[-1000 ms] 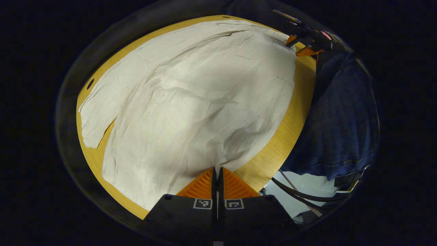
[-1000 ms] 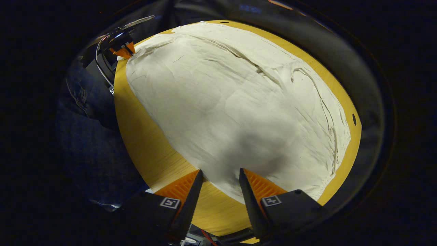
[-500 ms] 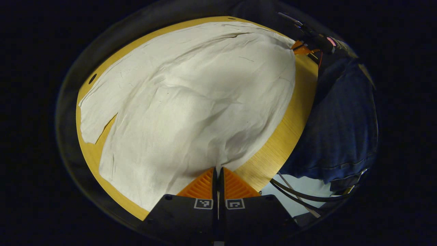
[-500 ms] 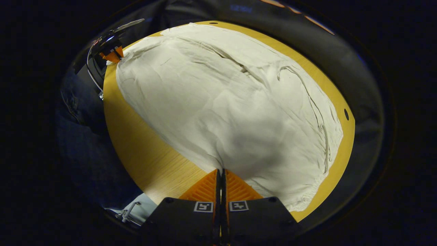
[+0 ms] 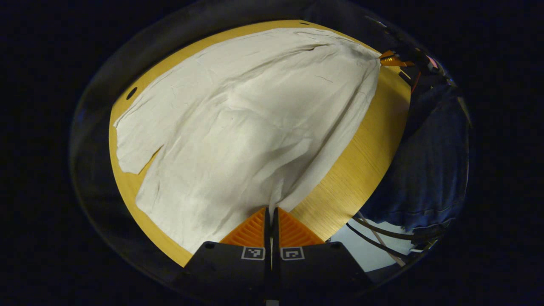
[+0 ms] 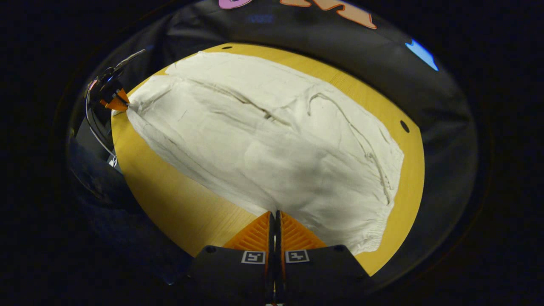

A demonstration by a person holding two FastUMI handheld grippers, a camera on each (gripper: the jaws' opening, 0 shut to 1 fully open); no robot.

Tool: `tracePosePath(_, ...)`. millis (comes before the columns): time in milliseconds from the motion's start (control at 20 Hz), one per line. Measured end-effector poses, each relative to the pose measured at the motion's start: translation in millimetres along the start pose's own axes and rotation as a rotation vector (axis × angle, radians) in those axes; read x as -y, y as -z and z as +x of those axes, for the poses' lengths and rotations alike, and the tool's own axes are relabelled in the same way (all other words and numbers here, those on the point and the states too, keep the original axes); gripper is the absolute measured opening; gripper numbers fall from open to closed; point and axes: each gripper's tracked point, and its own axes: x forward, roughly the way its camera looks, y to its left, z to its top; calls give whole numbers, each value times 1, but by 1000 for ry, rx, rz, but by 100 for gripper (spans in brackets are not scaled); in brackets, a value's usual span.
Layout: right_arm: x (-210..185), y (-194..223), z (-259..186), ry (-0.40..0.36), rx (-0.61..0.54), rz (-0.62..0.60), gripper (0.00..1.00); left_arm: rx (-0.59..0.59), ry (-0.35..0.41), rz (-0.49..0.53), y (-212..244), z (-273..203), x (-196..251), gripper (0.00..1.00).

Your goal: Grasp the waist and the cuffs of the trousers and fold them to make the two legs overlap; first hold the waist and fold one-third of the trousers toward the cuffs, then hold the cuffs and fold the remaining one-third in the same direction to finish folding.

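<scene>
White trousers (image 5: pixel 238 127) lie spread over a round wooden table (image 5: pixel 361 161), with the two cuffs (image 5: pixel 131 148) at the left of the left gripper view. My left gripper (image 5: pixel 271 210) is shut on the near edge of the cloth at the cuff end. In the right gripper view the trousers (image 6: pixel 263 140) show their gathered waistband (image 6: pixel 382 204) at the right. My right gripper (image 6: pixel 275 214) is shut on the near edge at the waist end. Each gripper appears small in the other's view: the right gripper (image 5: pixel 393 60), the left gripper (image 6: pixel 115 102). The near edge runs taut between them.
A person in blue jeans (image 5: pixel 429 170) stands close against the table's near side. The table (image 6: pixel 170 199) has bare wood along that side and small dark holes (image 6: pixel 404 126) near its rim. Cables (image 5: pixel 374 238) hang below the edge.
My right gripper went from open to shut on the waist edge. Both grippers have since pulled the near edge up and taut, and both views have drawn back from the table.
</scene>
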Motion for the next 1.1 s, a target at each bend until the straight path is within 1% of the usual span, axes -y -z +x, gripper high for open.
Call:
tracePosePath(150,10,-30,-10,42,68,49,2,42,-111,-28,-37,-18,-36,0)
tracePosePath(250,20,-48,-13,78,103,61,2,79,-184,-53,-73,-29,-59,0)
tracePosePath(300,25,-58,-14,97,122,62,0,96,-224,-59,-94,-35,-70,0)
tracePosePath(350,31,-66,-13,119,136,66,2,114,-266,-60,-116,-40,-81,0)
tracePosePath(550,60,-109,-12,213,204,114,2,203,-447,-33,-221,-60,-124,0)
tracePosePath(600,71,-122,-12,240,229,128,2,232,-482,-33,-251,-62,-134,0)
tracePosePath(700,92,-148,-11,284,277,182,2,275,-530,-58,-308,-62,-152,0)
tracePosePath(750,102,-162,-10,303,302,214,2,299,-551,-71,-280,-85,-158,0)
tracePosePath(800,111,-178,-9,316,331,248,2,322,-577,-82,-309,-72,-181,0)
tracePosePath(850,120,-193,-4,324,357,283,2,341,-606,-97,-322,-73,-177,0)
tracePosePath(900,127,-208,2,325,379,310,3,359,-630,-116,-349,-65,-191,0)
tracePosePath(950,131,-218,13,324,390,328,7,374,-643,-144,-360,-63,-204,0)
tracePosePath(1000,136,-225,23,323,395,334,0,384,-646,-175,-364,-55,-211,0)
tracePosePath(1050,139,-231,35,319,401,338,3,395,-647,-205,-368,-44,-219,0)
tracePosePath(1100,139,-233,50,305,394,344,2,402,-648,-227,-371,-32,-227,0)
